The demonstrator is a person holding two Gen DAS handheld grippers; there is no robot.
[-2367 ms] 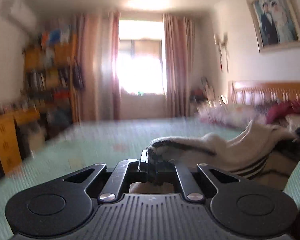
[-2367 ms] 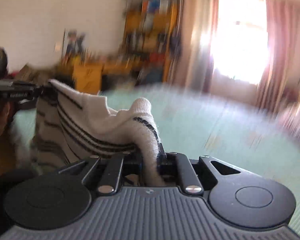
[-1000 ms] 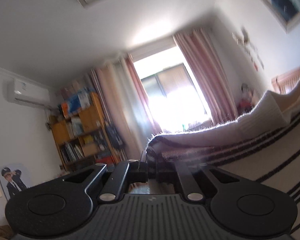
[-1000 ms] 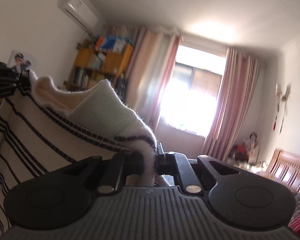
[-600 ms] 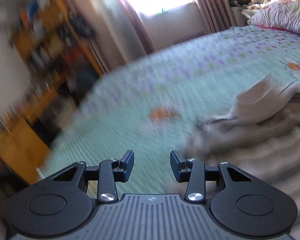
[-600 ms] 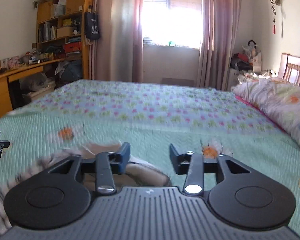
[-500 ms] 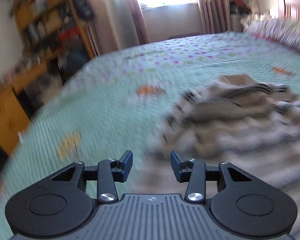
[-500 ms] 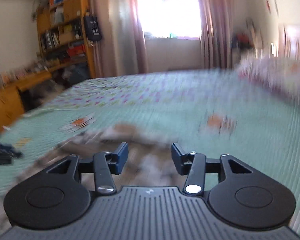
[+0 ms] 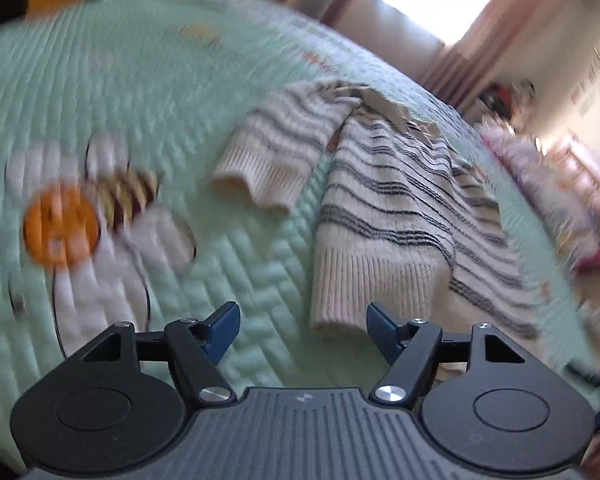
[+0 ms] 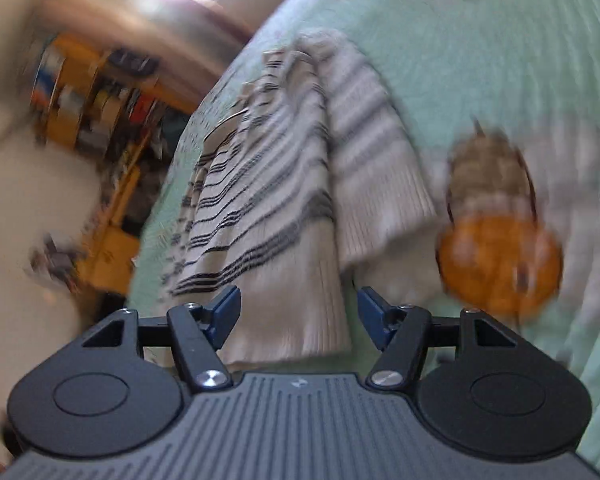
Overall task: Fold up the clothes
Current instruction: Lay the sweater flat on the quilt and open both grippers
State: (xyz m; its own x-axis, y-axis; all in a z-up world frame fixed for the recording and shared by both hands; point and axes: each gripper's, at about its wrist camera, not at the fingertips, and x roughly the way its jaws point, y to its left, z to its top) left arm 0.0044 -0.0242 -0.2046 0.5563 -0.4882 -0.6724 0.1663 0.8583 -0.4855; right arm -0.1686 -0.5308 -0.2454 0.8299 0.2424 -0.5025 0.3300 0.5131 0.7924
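Observation:
A cream sweater with dark stripes (image 9: 400,200) lies spread on the green quilted bed (image 9: 100,80). One sleeve (image 9: 268,160) lies out to its left, its cuff toward me. My left gripper (image 9: 302,330) is open and empty, just short of the sweater's ribbed hem (image 9: 364,284). In the right wrist view the same sweater (image 10: 268,200) runs away from me. My right gripper (image 10: 298,316) is open and empty, its jaws either side of the ribbed hem (image 10: 300,320). Both views are blurred by motion.
The quilt has a printed bee with an orange head (image 9: 60,224), also in the right wrist view (image 10: 500,264). Pillows and bedding (image 9: 540,168) lie at the far right. A yellow shelf and desk (image 10: 96,128) stand beyond the bed's left side.
Both grippers let go of the sweater about a second ago and it dropped flat onto the bed. Both have since tilted down toward its hem, with jaws opened wider.

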